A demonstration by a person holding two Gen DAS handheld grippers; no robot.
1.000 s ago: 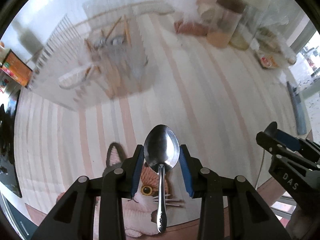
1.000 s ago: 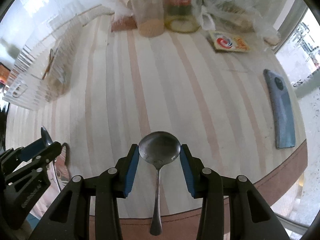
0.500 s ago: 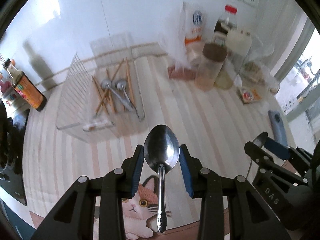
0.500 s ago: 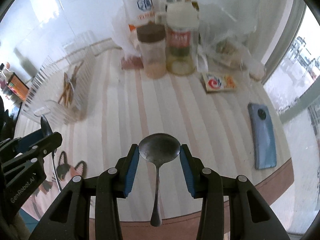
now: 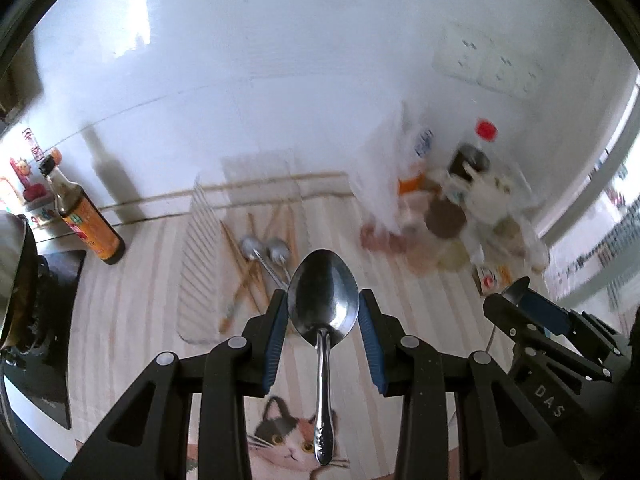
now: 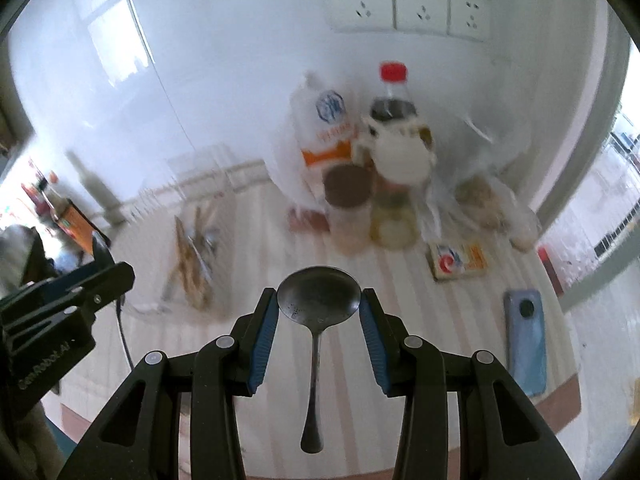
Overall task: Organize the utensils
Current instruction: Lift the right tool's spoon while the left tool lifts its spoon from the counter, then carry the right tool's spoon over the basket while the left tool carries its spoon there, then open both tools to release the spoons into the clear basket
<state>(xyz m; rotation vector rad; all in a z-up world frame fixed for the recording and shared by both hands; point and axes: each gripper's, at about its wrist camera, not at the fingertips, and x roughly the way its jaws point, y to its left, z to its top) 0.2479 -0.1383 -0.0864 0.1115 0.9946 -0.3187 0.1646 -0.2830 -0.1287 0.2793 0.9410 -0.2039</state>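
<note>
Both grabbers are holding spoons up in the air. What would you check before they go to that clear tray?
1. Left gripper shut on the oval spoon: ok.
2. Right gripper shut on the round spoon: ok.
3. Both spoons held by the bowl, handles hanging free: ok, though they may swing.
4. Tray in sight ahead: ok; it already holds spoons and chopsticks.
5. Free spot in the tray: cannot tell, the view is blurred.
6. Grippers apart from each other: ok.
</note>
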